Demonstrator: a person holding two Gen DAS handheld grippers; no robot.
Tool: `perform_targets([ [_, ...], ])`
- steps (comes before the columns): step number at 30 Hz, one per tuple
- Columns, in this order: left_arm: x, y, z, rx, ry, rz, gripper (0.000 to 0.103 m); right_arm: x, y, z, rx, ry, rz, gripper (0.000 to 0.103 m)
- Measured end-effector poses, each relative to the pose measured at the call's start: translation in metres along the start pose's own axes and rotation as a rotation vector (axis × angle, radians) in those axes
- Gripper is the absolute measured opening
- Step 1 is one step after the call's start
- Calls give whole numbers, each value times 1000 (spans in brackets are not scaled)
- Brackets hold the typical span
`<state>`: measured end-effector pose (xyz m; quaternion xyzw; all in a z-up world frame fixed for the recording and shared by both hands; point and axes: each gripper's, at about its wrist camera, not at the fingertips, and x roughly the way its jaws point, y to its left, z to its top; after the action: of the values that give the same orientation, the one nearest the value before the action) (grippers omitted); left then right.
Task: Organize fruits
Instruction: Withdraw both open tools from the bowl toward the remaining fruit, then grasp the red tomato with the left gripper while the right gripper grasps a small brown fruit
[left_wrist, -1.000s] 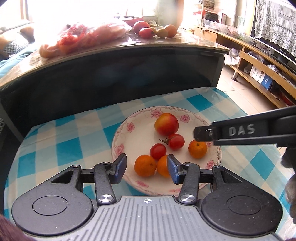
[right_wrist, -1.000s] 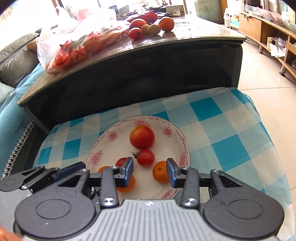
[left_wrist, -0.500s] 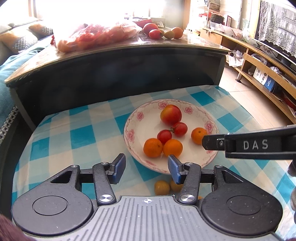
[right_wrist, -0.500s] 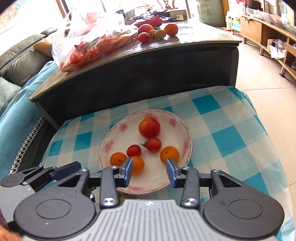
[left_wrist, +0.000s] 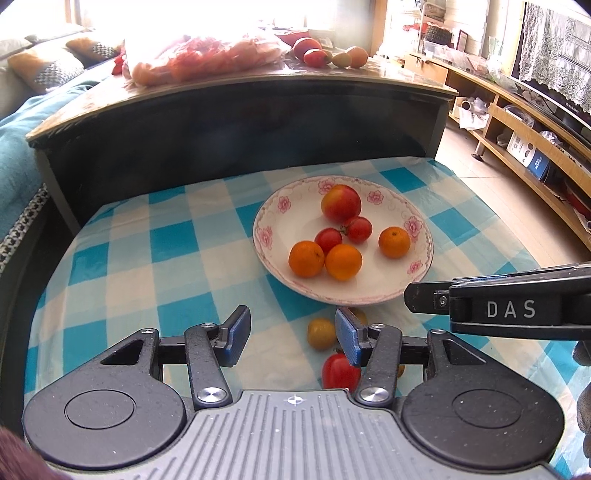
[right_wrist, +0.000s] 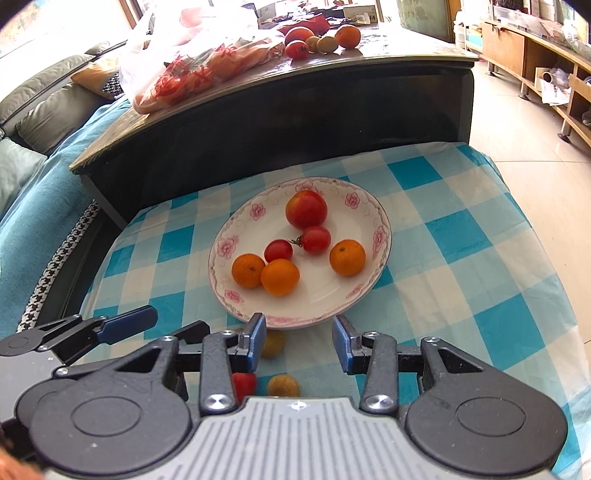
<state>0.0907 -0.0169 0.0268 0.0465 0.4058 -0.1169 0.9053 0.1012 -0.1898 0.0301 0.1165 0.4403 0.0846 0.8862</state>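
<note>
A white flowered plate (left_wrist: 273, 254) (right_wrist: 221, 273) sits on the blue checked cloth and holds a red apple (left_wrist: 340, 203) (right_wrist: 306, 208), two small tomatoes and three oranges. Loose fruit lies on the cloth in front of the plate: a yellow-brown fruit (left_wrist: 320, 333) (right_wrist: 272, 343), a red one (left_wrist: 340, 371) (right_wrist: 244, 384) and another brown one (right_wrist: 283, 386). My left gripper (left_wrist: 293, 334) is open and empty above the loose fruit. My right gripper (right_wrist: 299, 341) is open and empty, just short of the plate's near rim; it also shows in the left wrist view (left_wrist: 498, 310).
A dark coffee table (left_wrist: 258, 110) stands behind the cloth, with a bag of fruit (right_wrist: 192, 62) and loose fruit (right_wrist: 325, 38) on top. A teal sofa cover (right_wrist: 44, 192) lies left. A wooden shelf unit (left_wrist: 535, 122) and tiled floor are to the right.
Both grippers have drawn back and up from the plate. The plate looks smaller, and loose fruit in front of it has come into view. Both stay open.
</note>
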Motion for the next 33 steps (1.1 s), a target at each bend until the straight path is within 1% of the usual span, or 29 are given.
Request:
perform_targets([
  [7,-4,2,-9,-23,12,3,60,-4,0,-8,5,8,2,44],
  [26,-1,0,-24,-23,53,9,61,1,-3,-22,-3,58,-4,44],
  [33,5,8,-27,-57,81,3,61,7,-7,-23,8,78,-11,44],
])
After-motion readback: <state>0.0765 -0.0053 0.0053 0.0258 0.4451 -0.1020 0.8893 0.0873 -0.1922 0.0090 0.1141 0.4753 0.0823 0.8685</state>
